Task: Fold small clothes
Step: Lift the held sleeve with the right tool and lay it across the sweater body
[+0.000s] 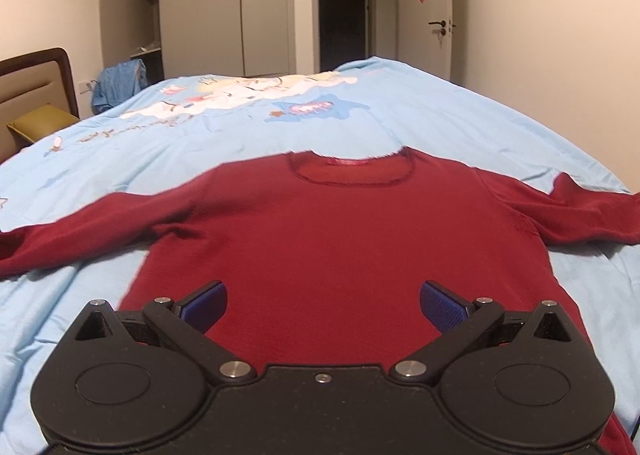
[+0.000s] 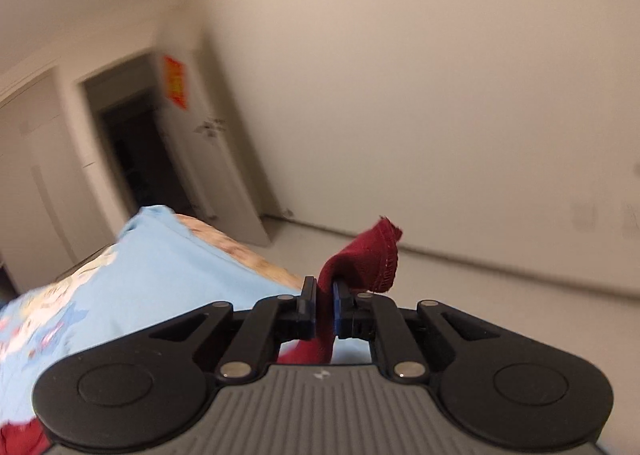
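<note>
A dark red long-sleeved top (image 1: 340,235) lies flat on the light blue bed cover (image 1: 248,131), neckline away from me and both sleeves spread out sideways. My left gripper (image 1: 323,305) hovers open over the lower body of the top, its blue pads (image 1: 206,305) wide apart with nothing between them. In the right wrist view my right gripper (image 2: 325,287) is shut on a fold of the red fabric (image 2: 368,255), whose hemmed end sticks up above the fingers beyond the bed's side. More red cloth (image 2: 20,439) shows at the bottom left.
The bed cover (image 2: 160,271) has a cartoon print. A headboard and a yellow pillow (image 1: 44,121) sit at the far left. Grey wardrobes, an open dark doorway (image 1: 344,15) and a white door stand behind the bed. A blue garment (image 1: 118,83) hangs by the wardrobe.
</note>
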